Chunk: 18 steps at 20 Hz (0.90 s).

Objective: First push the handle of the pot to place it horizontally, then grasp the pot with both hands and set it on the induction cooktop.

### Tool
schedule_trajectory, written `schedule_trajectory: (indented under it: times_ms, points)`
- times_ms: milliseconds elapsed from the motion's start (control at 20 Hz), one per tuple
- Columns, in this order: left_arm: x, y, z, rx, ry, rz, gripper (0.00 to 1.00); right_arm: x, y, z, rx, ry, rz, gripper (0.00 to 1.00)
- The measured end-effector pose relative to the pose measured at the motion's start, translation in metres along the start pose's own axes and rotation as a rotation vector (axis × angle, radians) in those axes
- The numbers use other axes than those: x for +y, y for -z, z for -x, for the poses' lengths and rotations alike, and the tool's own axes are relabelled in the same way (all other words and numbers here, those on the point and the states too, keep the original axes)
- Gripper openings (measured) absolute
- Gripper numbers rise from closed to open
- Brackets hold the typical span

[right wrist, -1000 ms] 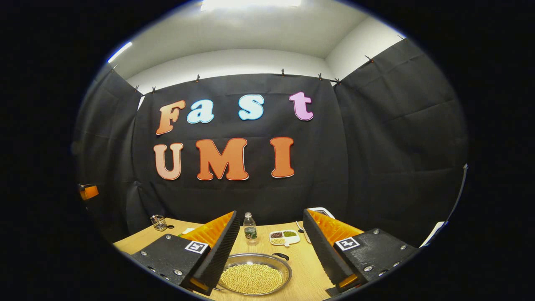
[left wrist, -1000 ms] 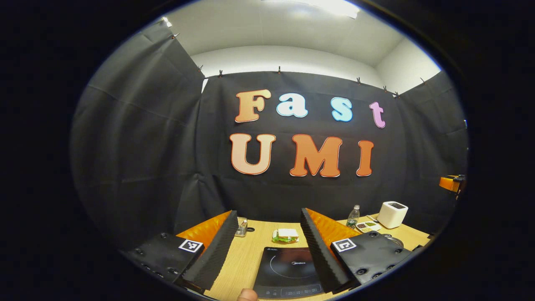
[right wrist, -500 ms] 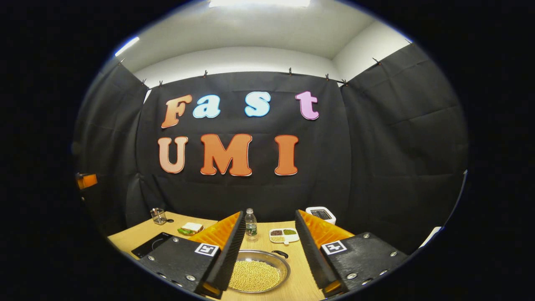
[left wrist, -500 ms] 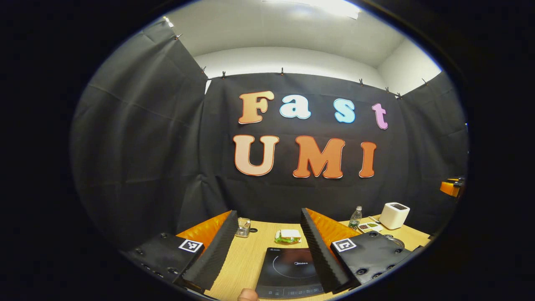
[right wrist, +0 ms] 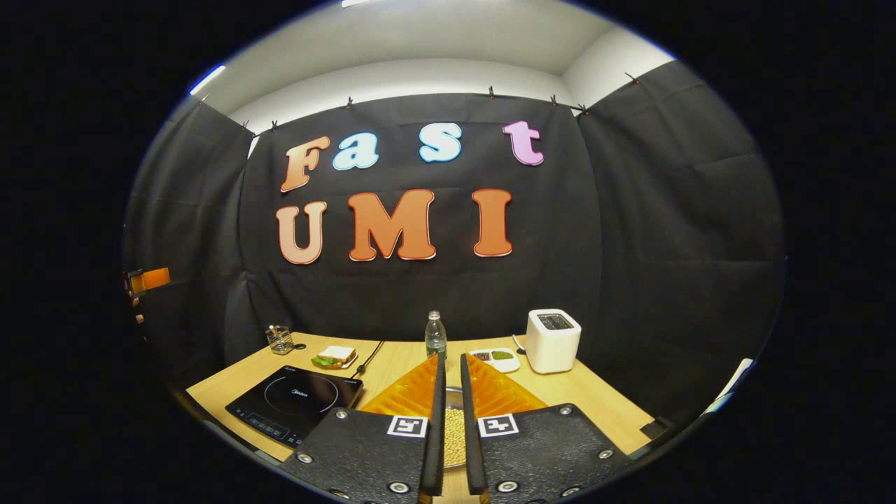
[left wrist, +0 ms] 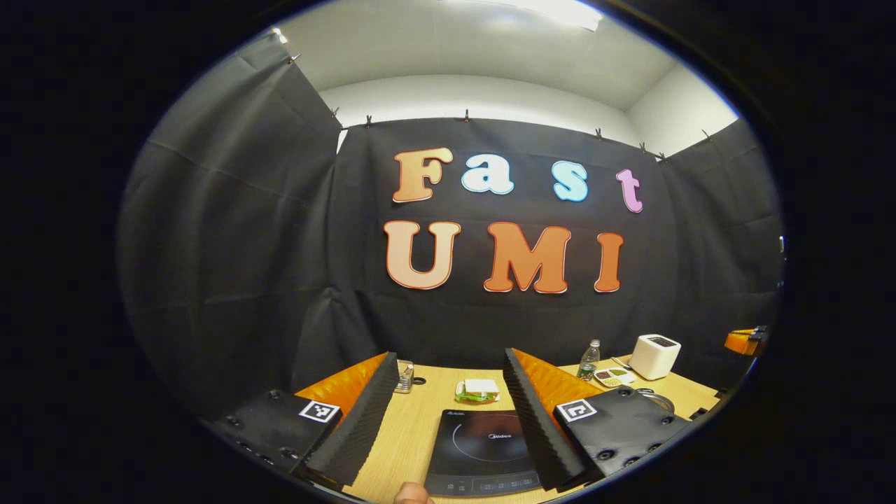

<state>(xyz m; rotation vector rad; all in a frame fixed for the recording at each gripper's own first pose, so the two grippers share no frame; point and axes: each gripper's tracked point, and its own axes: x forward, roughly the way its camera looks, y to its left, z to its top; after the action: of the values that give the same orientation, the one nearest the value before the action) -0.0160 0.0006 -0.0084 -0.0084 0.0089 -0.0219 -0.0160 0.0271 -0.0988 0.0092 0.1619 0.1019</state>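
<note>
A black induction cooktop (left wrist: 483, 448) lies on the wooden table (left wrist: 409, 427), seen between the spread fingers of my open left gripper (left wrist: 449, 354), which hovers over the near edge. In the right gripper view the cooktop (right wrist: 297, 404) is at the left. The steel pot holding yellow beans (right wrist: 453, 428) shows as a sliver through the narrow gap of my right gripper (right wrist: 451, 358), whose fingers stand almost together with nothing between them. The pot's handle is hidden. The pot's rim (left wrist: 658, 400) peeks out behind my left gripper's right finger.
Along the back of the table stand a sandwich on a plate (right wrist: 334, 357), a small glass jar (right wrist: 280, 339), a water bottle (right wrist: 435, 336), a divided snack tray (right wrist: 495, 359) and a white box appliance (right wrist: 552, 340). A cord runs from the cooktop toward the wall.
My right gripper's fingers have closed from wide open to almost touching, and it has risen and tipped down so more of the table shows. The left gripper has barely moved.
</note>
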Motion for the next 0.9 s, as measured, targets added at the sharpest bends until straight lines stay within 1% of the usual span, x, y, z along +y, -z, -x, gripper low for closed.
schedule_trajectory:
  times_ms: [100, 250, 450, 650, 900]
  points:
    - [0.0, 0.001, 0.0, 0.002, 0.003, 0.0, 0.97, 0.003, 0.019, -0.001, 0.039, -0.006, -0.008, 0.07]
    - [0.0, 0.003, 0.0, 0.004, 0.005, 0.003, 0.97, 0.009, 0.049, -0.002, 0.103, -0.022, -0.005, 0.01]
    - [0.0, 0.008, -0.001, 0.009, 0.003, -0.003, 0.97, 0.017, 0.094, -0.007, 0.189, -0.036, -0.007, 0.0]
    - [-0.003, 0.016, -0.001, 0.024, 0.014, -0.01, 0.97, 0.031, 0.146, -0.009, 0.306, -0.072, -0.005, 0.0]
    - [0.002, 0.027, 0.0, 0.043, 0.006, -0.015, 0.97, 0.048, 0.188, -0.006, 0.4, -0.112, 0.019, 0.0]
